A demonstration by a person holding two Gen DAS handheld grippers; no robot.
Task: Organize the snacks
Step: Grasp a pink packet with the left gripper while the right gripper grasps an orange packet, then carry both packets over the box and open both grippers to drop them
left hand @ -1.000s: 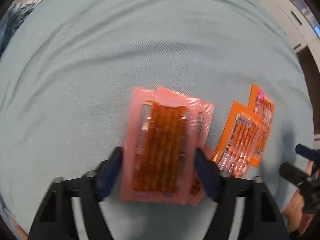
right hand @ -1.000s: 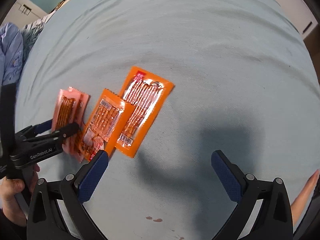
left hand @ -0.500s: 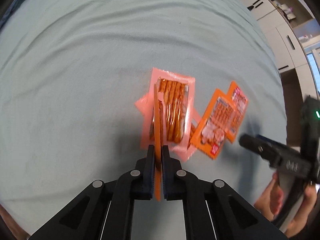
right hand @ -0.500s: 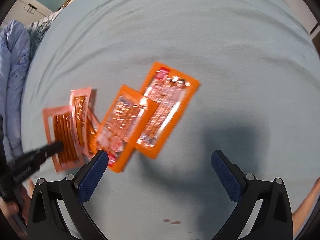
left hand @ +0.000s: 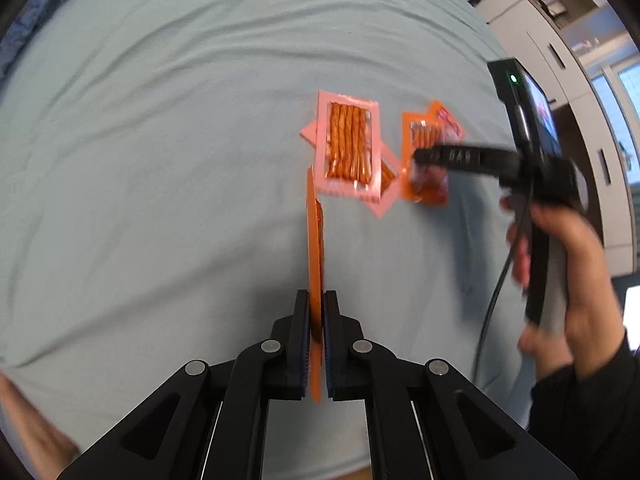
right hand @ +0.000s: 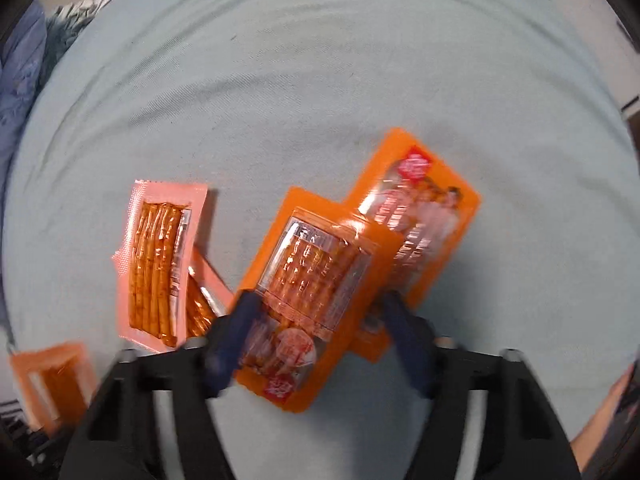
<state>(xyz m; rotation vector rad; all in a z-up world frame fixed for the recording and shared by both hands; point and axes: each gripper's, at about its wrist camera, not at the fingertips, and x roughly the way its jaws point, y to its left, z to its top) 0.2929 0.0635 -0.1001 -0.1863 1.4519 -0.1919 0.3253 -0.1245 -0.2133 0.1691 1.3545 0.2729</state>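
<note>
Pinching an orange packet (left hand: 315, 248) edge-on in our left gripper (left hand: 316, 320); right gripper (right hand: 320, 320), jaws wide, straddles another orange packet (right hand: 316, 280) beside the pink packet (right hand: 156, 256) on the sheet (right hand: 320, 80)

On a bedsheet (right hand: 320, 60), one snack packet (right hand: 160, 260) lies across another at left. To their right, a third packet (right hand: 316, 280) overlaps a fourth (right hand: 432, 208). A fifth packet (left hand: 315, 248) stands edge-on nearer the left camera.
</note>
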